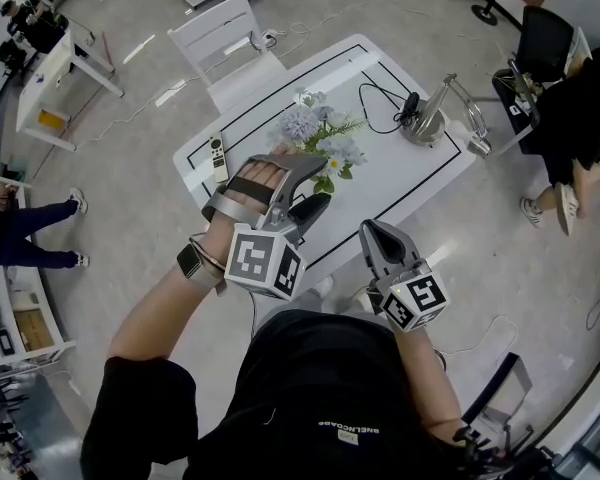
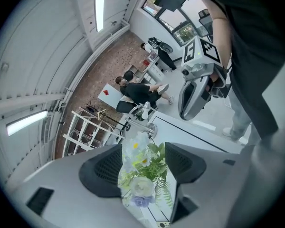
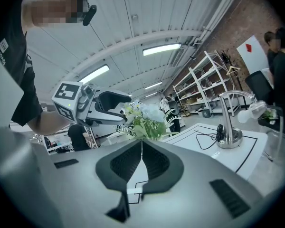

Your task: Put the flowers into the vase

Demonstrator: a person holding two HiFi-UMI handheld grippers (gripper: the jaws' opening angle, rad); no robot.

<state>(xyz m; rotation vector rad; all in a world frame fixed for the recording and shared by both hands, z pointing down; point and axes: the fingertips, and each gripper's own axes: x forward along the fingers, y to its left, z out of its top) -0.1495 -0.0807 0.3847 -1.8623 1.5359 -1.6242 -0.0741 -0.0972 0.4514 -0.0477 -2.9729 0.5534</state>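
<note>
The flowers (image 1: 315, 138) stand upright as a bunch near the middle of the white tabletop (image 1: 400, 183), with a lamp (image 1: 430, 118) well off to one side and a remote (image 1: 218, 158) to the other. The vase cannot be made out under the blooms and leaves. Since the bunch stands on its own, it is probably already seated in the vase.

The left hand-held gripper (image 2: 143, 153) is open. Its two pads stand apart with the flowers in the gap between them, and no pad visibly presses on a stem. From the right gripper view it sits just beside the bunch at bloom height. The right hand-held gripper (image 3: 141, 146) is closed on nothing, its jaws meeting tip to tip, and it hangs nearer the person, pointed towards the flowers.

The step in hand looks like letting go and getting clear — the delicate part of an otherwise finished job. To do it well:

- Keep the left jaws wide and draw back along the line they point, not sideways, so the pads do not catch a leaf and drag the bunch over.
- Move slowly — the top is heavy with blooms and could tip.
- Keep the right hand-held gripper close, ready to steady the bunch if it leans.
</note>
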